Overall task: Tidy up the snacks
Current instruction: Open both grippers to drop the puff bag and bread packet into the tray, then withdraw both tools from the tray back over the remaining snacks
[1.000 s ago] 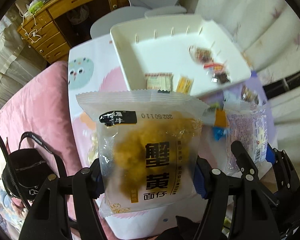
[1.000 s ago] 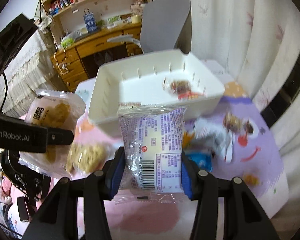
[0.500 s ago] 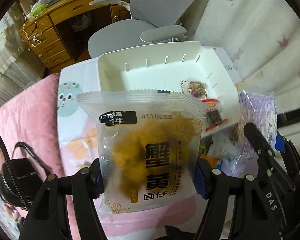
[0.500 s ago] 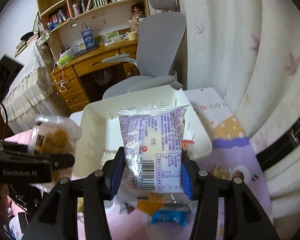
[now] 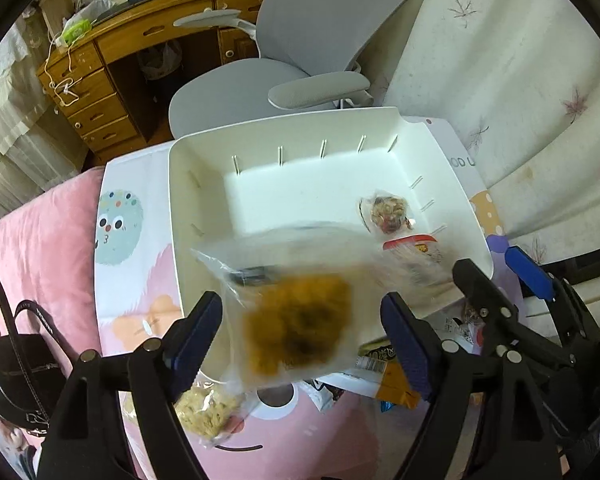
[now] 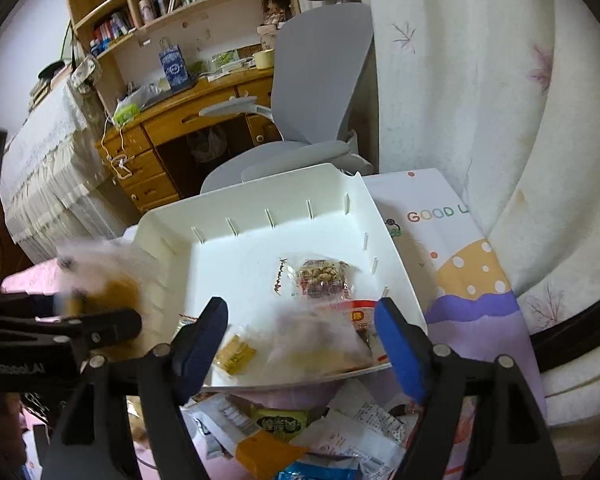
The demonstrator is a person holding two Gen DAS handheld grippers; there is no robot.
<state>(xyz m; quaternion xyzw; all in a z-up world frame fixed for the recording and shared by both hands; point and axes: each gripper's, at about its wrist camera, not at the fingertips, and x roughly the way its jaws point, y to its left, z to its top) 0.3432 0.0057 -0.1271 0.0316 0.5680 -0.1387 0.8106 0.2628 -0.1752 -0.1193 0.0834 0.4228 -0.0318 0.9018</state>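
L view alone shows orange-filled packet [image 5: 296, 312] blurred between left gripper [image 5: 300, 332] jaws, spread, over white bin [image 5: 300, 152]; 0.5 s ago clamped. Right gripper [image 6: 300, 332] also released; purple packet [image 6: 320, 344] blurred at bin's near edge.

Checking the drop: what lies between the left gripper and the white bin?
Left wrist view: a blurred orange snack packet, loose inside the open left gripper, over the white bin.

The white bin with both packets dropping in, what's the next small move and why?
Probably draw both tongs back toward the loose pile in front of the white bin for another snack. The left tongs and right tongs stand open, the orange noodle packet and the pale packet blurred, apparently falling into the bin.
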